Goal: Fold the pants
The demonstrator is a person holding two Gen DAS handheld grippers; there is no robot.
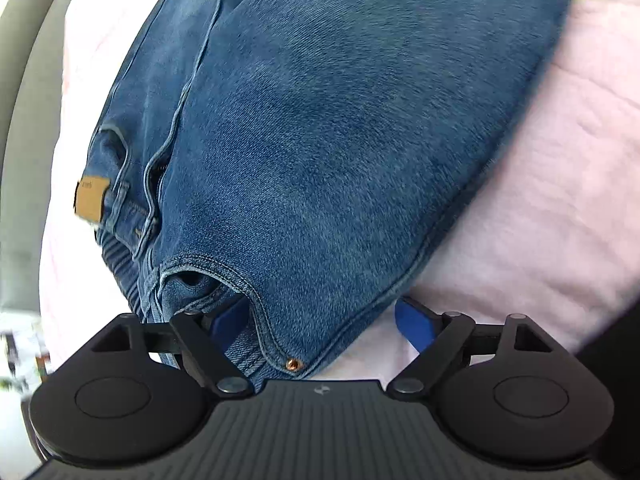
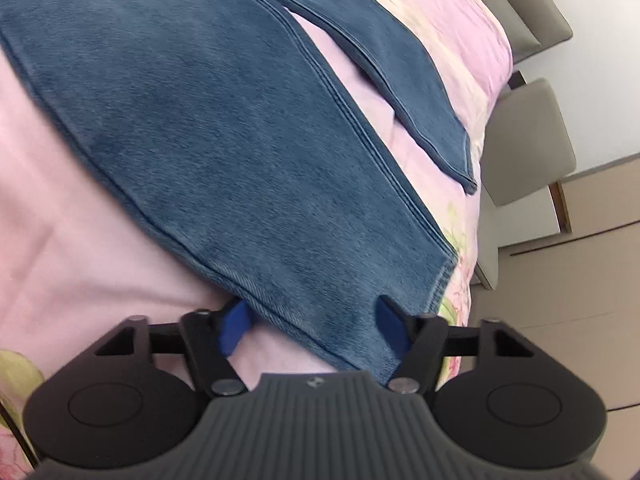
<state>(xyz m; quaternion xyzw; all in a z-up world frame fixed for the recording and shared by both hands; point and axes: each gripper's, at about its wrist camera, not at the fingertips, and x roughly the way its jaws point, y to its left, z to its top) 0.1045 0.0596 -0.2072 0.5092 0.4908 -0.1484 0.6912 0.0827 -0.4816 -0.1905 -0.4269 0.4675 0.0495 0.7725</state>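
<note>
Pants (image 1: 320, 140) lie flat on the pink bedspread (image 1: 540, 200); our left gripper (image 1: 324, 320) straddles the waist corner, right gripper (image 2: 312, 320) the hem, both jaws open. Next we should close and fold lengthwise.

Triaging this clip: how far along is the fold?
Done: jeans lie spread on the pink sheet, legs apart, so no fold shows yet. In hand: left gripper straddles the waist corner by the pocket rivet; right gripper straddles the near leg's hem; both look open. Left: grip, fold leg over leg, then lengthwise.
</note>
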